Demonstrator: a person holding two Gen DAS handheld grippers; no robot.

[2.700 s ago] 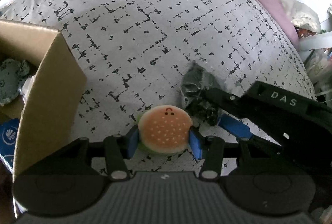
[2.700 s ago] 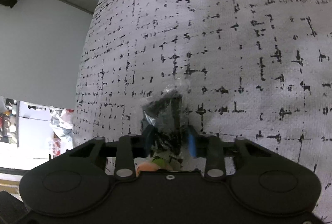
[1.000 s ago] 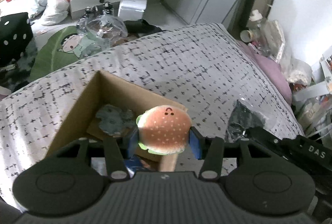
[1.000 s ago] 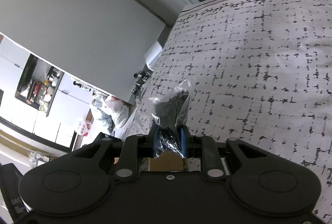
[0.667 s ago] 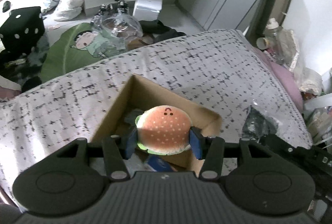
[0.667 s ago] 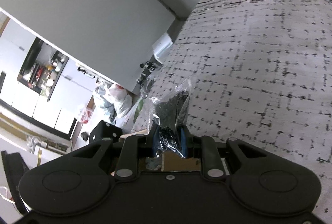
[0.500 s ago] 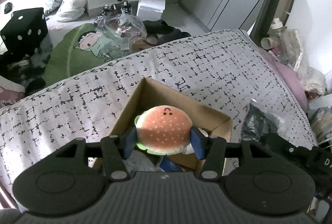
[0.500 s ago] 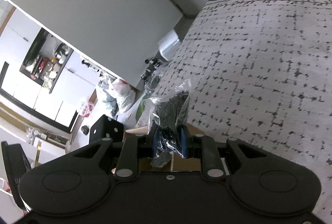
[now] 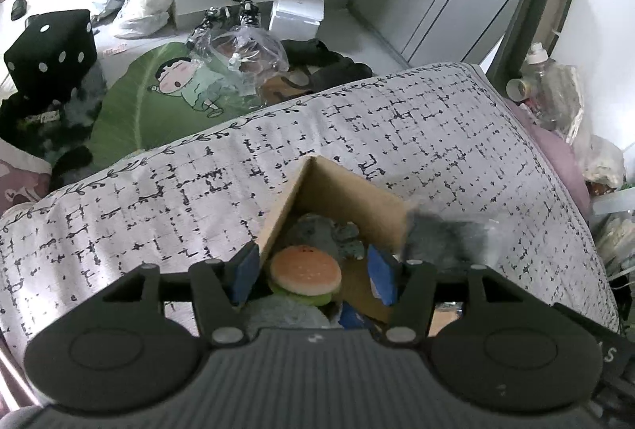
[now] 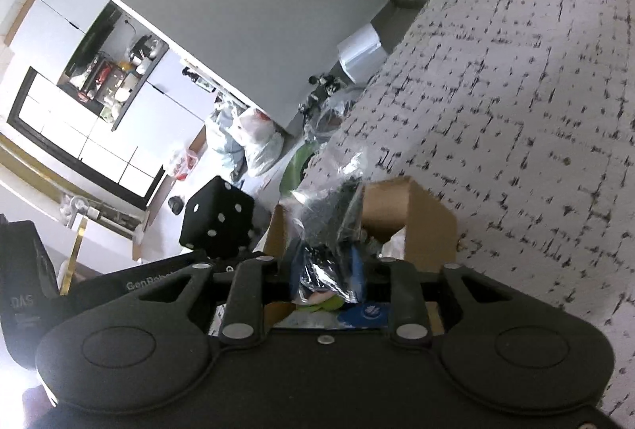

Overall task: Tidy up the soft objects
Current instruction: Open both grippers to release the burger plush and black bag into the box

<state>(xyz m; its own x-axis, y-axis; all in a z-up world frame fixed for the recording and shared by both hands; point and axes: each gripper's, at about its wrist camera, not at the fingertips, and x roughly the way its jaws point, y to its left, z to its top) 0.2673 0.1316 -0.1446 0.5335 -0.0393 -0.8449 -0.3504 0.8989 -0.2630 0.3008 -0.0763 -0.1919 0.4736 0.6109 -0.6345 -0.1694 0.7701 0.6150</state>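
A burger plush toy [image 9: 304,275] lies inside the open cardboard box [image 9: 349,199] on the bed, below and between my left fingers. My left gripper [image 9: 313,275] is open and empty above the box. My right gripper [image 10: 326,276] is shut on a clear plastic bag of dark stuff [image 10: 331,218] and holds it over the box [image 10: 428,214]. The bag also shows blurred at the box's right side in the left wrist view [image 9: 448,238]. A bit of the burger [image 10: 319,300] shows under the right gripper.
The box holds other soft items, among them a grey patterned one [image 9: 317,226] and a blue packet [image 9: 351,314]. The bedspread [image 9: 436,135] has a black grid pattern. On the floor beyond are a black dice cushion [image 9: 51,44], a green mat [image 9: 158,99] and bags.
My left gripper has opened and the burger has dropped into the box. My right gripper has carried the bag over the box.
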